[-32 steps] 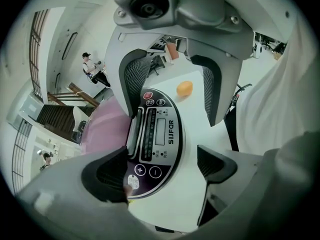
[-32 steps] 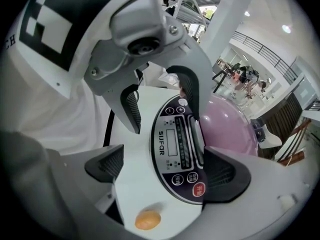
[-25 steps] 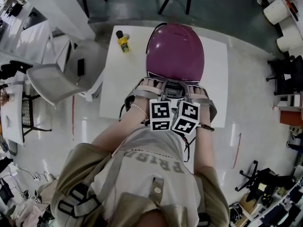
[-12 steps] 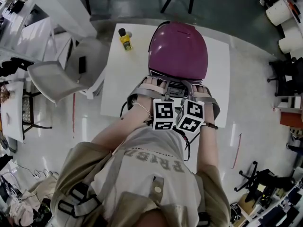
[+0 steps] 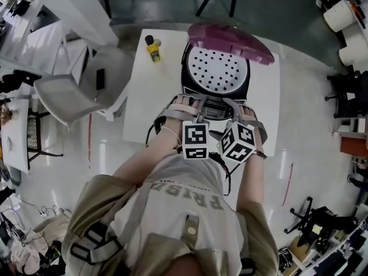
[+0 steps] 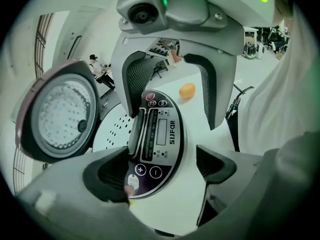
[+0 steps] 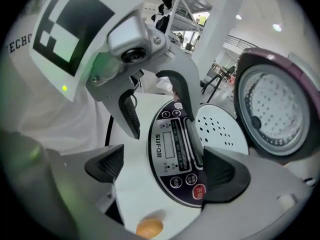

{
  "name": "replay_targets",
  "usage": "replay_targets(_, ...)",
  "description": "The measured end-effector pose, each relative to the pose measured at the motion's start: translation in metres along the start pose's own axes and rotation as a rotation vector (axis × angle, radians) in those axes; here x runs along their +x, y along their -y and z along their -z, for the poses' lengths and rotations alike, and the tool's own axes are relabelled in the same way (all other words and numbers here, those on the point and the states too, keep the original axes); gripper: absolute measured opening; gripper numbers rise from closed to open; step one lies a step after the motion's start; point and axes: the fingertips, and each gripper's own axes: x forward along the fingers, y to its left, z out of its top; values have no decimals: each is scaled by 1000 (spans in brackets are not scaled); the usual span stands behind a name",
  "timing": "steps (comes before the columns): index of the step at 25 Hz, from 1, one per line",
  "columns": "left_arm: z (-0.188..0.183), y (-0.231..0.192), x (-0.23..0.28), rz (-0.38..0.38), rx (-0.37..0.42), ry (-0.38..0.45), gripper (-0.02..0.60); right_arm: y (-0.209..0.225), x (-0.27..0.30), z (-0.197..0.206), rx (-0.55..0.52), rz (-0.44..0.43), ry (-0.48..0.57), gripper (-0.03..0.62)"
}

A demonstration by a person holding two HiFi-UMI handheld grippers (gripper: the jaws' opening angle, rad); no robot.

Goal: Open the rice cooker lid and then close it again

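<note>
The lid (image 5: 230,39) stands raised on its rear hinge, with the rice cooker (image 5: 215,73) on the worktop (image 5: 261,96). Our left tongs (image 6: 160,171) and right tongs (image 7: 165,166) both gape empty over the control panel (image 6: 160,134). A careless dip could press a button or shove the cooker. A yellow bottle (image 5: 151,50) and a small orange object (image 7: 149,228) sit aside, and nothing blocks the lid.

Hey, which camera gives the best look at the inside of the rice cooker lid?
The left gripper view: the lid stands open with its whole round inner side facing the camera. The right gripper view shows the inner side too, but pushed to the picture's edge with its lower part hidden. The head view shows only the purple outer shell from above.
</note>
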Motion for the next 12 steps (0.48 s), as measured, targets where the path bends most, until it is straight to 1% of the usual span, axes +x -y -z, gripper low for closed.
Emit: replay_targets(12, 1, -5, 0, 27, -29, 28, 439, 7, -2, -6, 49, -31, 56, 471)
